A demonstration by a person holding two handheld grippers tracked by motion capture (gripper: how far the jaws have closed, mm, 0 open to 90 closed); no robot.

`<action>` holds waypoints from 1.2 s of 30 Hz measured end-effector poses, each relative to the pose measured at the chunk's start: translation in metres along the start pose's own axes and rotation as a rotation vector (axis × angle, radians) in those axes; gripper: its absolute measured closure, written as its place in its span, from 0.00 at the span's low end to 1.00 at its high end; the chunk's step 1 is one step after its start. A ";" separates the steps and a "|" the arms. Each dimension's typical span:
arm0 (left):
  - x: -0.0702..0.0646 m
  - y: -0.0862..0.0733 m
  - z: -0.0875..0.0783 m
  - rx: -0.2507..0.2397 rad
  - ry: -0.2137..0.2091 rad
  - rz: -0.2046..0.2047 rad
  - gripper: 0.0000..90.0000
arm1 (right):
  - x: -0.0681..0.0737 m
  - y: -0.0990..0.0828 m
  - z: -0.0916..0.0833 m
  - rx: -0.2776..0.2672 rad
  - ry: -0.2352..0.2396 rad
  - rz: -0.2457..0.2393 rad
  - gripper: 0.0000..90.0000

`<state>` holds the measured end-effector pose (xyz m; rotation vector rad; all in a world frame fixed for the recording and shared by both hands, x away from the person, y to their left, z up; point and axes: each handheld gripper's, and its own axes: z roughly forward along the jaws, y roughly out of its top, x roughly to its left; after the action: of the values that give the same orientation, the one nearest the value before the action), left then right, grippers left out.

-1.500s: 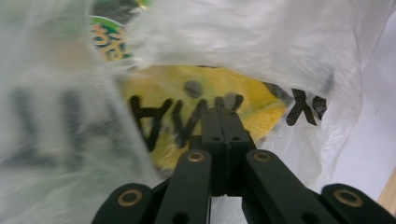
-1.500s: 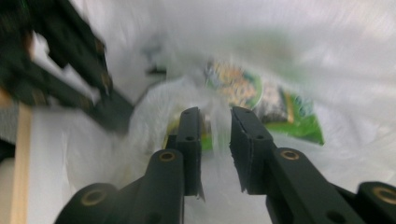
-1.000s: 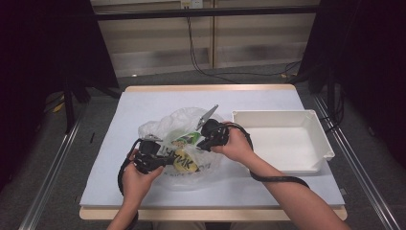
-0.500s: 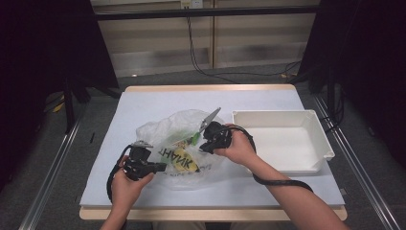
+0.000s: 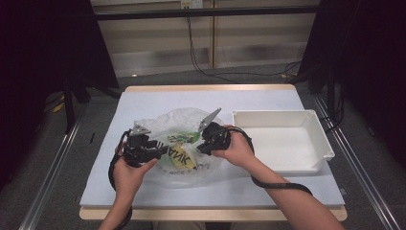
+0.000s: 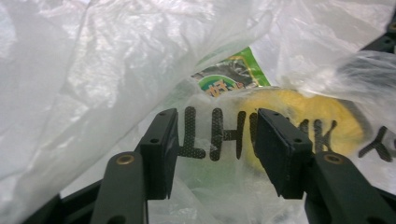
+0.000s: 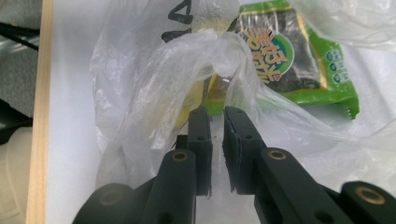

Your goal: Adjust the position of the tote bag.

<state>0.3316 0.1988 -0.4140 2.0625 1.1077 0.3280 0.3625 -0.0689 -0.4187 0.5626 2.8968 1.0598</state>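
Left tongs (image 6: 217, 154) just opened, released bag (image 6: 93, 93).

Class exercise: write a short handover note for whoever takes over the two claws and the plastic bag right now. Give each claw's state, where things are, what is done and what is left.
Left claw: jaws have just been opening; they stand apart in front of the plastic bag, gripping nothing.
Right claw: shut on a fold of the bag, holding it up.
Things: bag at mid-table; green snack packet and a yellow item inside it. White tray sits to the right, bare.
Done: one side of the bag is gripped.
Left: probably regrip the bag with the left claw, spread it, and move the contents out.
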 end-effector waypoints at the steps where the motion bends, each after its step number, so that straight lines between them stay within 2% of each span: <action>1: 0.001 0.000 0.001 -0.006 0.017 0.001 0.55 | 0.000 0.000 -0.001 -0.008 -0.006 0.011 0.89; 3: 0.002 -0.002 0.004 0.023 0.015 0.007 0.56 | 0.001 0.000 -0.003 -0.033 -0.001 0.014 0.87; 6: 0.004 -0.008 0.009 0.040 -0.018 -0.027 0.57 | 0.005 0.003 -0.006 -0.063 -0.004 0.022 0.84; 7: 0.006 -0.009 0.008 0.045 -0.015 -0.013 0.57 | 0.006 0.003 -0.007 -0.068 -0.001 0.026 0.84; 8: 0.006 -0.011 0.008 0.055 -0.026 -0.020 0.57 | 0.007 0.004 -0.007 -0.081 -0.003 0.040 0.82; 9: 0.006 -0.012 0.008 0.057 -0.018 -0.004 0.57 | 0.008 0.004 -0.008 -0.083 -0.005 0.053 0.79; 12: 0.004 -0.013 0.007 0.056 -0.041 -0.021 0.58 | 0.011 0.004 -0.009 -0.114 -0.006 0.087 0.71; 15: 0.003 -0.014 0.007 0.051 -0.044 -0.022 0.58 | 0.014 0.001 -0.008 -0.146 0.004 0.147 0.64; 19: 0.000 -0.012 0.006 0.050 -0.043 -0.017 0.59 | 0.018 -0.003 -0.002 -0.143 0.009 0.150 0.64; 22: 0.000 -0.010 0.005 0.049 -0.043 -0.013 0.58 | 0.022 -0.007 0.005 -0.131 0.023 0.140 0.64; 27: 0.001 -0.007 0.006 0.035 -0.026 -0.015 0.53 | 0.028 -0.012 0.016 -0.098 0.019 0.115 0.69; 30: 0.001 -0.007 0.008 0.027 -0.018 -0.040 0.49 | 0.029 -0.014 0.019 -0.087 0.018 0.110 0.72; 33: 0.003 -0.005 0.012 0.022 0.005 -0.043 0.43 | 0.031 -0.020 0.025 -0.064 0.019 0.085 0.80; 34: 0.004 -0.005 0.014 0.035 0.000 -0.037 0.42 | 0.031 -0.021 0.026 -0.061 0.023 0.084 0.82; 36: 0.003 -0.004 0.018 0.024 0.009 -0.060 0.39 | 0.031 -0.025 0.029 -0.047 0.024 0.085 0.86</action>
<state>0.3402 0.1941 -0.4295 2.0466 1.1818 0.2956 0.3288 -0.0578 -0.4530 0.6815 2.8833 1.1496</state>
